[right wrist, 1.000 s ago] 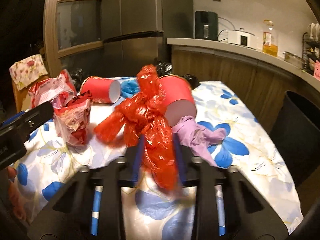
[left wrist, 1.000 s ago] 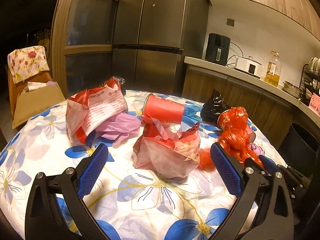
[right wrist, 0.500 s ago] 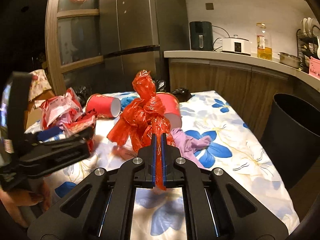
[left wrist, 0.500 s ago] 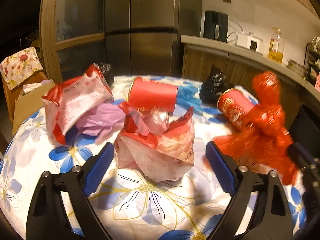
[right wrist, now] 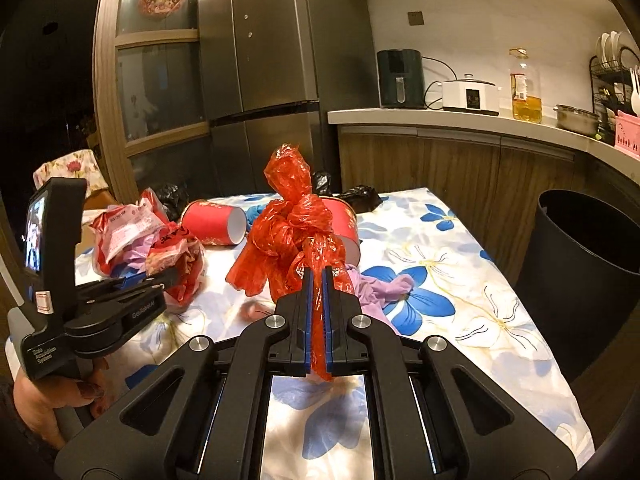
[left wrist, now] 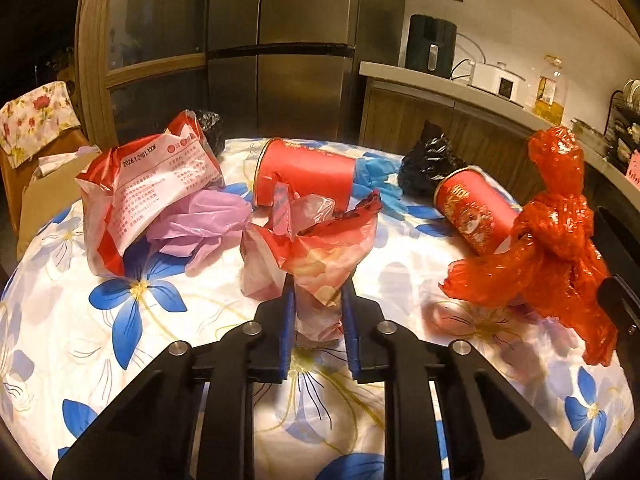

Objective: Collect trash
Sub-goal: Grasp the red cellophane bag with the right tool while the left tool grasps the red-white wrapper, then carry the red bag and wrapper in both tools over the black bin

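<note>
My right gripper (right wrist: 317,276) is shut on a knotted red plastic bag (right wrist: 296,224) and holds it above the flowered table (right wrist: 448,280); the bag also shows at the right of the left wrist view (left wrist: 552,232). My left gripper (left wrist: 316,292) is shut on a crumpled pink-and-red wrapper bag (left wrist: 316,244) in the table's middle; it shows in the right wrist view (right wrist: 180,256). A black bin (right wrist: 588,256) stands right of the table.
On the table lie two red paper cups (left wrist: 304,172) (left wrist: 472,208), a red-and-white printed packet (left wrist: 148,184), a purple glove (left wrist: 200,224), a blue glove (left wrist: 376,184) and a black bag (left wrist: 428,160). A second purple glove (right wrist: 380,292) lies near the right gripper. A counter runs behind.
My left gripper went from wide open to shut on the pink-and-red wrapper bag. My right gripper lifted the red bag off the table and pulled back from it.
</note>
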`<state>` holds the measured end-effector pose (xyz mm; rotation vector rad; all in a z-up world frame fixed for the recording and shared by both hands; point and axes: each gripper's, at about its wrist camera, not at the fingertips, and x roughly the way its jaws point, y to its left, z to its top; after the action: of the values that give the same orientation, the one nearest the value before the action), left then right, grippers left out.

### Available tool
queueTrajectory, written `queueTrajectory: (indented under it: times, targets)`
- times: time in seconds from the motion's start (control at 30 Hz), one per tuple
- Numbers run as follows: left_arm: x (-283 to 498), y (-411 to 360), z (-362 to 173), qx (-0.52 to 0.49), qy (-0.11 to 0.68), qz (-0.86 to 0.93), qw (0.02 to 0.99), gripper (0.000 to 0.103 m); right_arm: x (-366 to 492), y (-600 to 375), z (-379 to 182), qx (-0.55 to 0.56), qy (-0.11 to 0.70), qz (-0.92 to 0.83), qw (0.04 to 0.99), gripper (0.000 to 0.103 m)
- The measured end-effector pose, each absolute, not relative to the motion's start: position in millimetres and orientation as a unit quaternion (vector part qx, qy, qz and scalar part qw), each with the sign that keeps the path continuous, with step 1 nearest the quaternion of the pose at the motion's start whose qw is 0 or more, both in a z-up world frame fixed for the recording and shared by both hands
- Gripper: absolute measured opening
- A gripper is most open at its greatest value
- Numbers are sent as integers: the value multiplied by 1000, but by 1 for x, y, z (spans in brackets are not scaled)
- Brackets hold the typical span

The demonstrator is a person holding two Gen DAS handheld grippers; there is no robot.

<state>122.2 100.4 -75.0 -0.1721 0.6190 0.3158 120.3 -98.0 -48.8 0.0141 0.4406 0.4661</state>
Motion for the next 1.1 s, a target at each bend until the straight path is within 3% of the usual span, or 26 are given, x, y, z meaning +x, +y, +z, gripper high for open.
queueTrajectory:
  times: [0.57,1.1]
  targets:
    - [82,63,-25,-83,229,112,963,20,100,-132,-26,33,189,215,957,4]
    - [107,-17,-3,-49,208,33,976,20,99,-204,-10,63,165,151,973,3]
